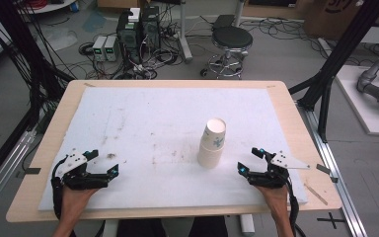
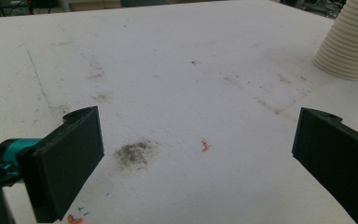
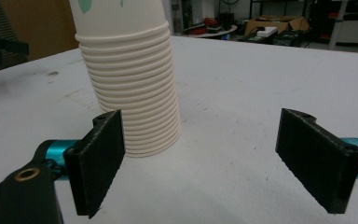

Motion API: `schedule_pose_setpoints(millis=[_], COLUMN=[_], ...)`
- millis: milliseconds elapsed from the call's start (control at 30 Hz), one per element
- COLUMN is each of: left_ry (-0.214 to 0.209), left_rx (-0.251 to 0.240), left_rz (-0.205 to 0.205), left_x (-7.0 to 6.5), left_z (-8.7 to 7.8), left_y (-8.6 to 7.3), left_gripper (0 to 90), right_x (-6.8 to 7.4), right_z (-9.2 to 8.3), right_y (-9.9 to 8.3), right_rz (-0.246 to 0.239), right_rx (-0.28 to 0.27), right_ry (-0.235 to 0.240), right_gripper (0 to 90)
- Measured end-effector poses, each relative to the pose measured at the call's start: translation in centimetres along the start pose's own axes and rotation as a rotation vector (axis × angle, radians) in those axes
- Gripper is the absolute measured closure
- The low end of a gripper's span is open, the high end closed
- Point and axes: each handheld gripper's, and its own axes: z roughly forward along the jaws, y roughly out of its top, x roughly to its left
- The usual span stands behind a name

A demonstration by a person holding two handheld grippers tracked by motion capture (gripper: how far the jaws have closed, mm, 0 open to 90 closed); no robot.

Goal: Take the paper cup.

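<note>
**Both hand-held grippers wide apart at the near edge, cup stack standing free**

Nearest the camera, two forearms come in over the near edge of the tabletop (image 1: 44,148), each hand carrying a hand-held gripper. Left hand-held gripper (image 1: 103,163) rests low on the white foam sheet (image 1: 143,113) near its front-left corner, jaws spread wide with nothing between them; in the left gripper view only stained, bare sheet lies between the two black jaws. Right hand-held gripper (image 1: 250,160) sits near the front-right of the sheet, jaws likewise standing apart and clamped on nothing.

The stack of paper cups (image 1: 212,143) stands upright on the sheet, right of centre, just ahead and to the left of the right hand-held gripper and well apart from the left one. In the right gripper view the stack (image 3: 130,84) rises behind the left jaw, close to it; whether they touch cannot be told, and the gap between the jaws is clear sheet.

Open room is plentiful: the whole middle and far half of the sheet is bare apart from smudges, and a strip of wooden rim frames the foam on all sides. Beyond the far edge stand a stool (image 1: 231,39) and floor equipment
</note>
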Motion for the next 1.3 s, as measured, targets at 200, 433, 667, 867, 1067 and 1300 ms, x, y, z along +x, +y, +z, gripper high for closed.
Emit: schedule_pose_setpoints(millis=[200, 433, 667, 867, 1067, 1300], left_ry=[-0.005, -0.004, -0.006, -0.007, -0.011, -0.009], left_rx=[-0.002, -0.006, -0.002, -0.002, 0.011, 0.013], left_rz=[-0.006, -0.001, -0.004, -0.003, -0.005, -0.004], left_x=[0.0, 0.0, 0.0, 0.0, 0.1, 0.0], left_z=[0.0, 0.0, 0.0, 0.0, 0.1, 0.1], left_y=[0.0, 0.0, 0.0, 0.0, 0.0, 0.0], left_gripper=[1.8, 1.9, 1.9, 1.9, 1.9, 1.9], right_x=[-0.1, -0.2, -0.3, -0.7, -0.7, -0.3], right_z=[0.0, 0.0, 0.0, 0.2, -0.5, -1.5], right_y=[0.0, 0.0, 0.0, 0.3, 1.3, 5.5], right_rz=[0.011, 0.013, 0.020, 0.046, 0.034, -0.015], right_rx=[0.006, 0.000, 0.005, 0.028, 0.019, 0.031], right_ry=[0.007, 0.008, 0.020, 0.049, 0.052, 0.059], right_gripper=[15.6, 15.6, 15.6, 15.6, 15.6, 15.6])
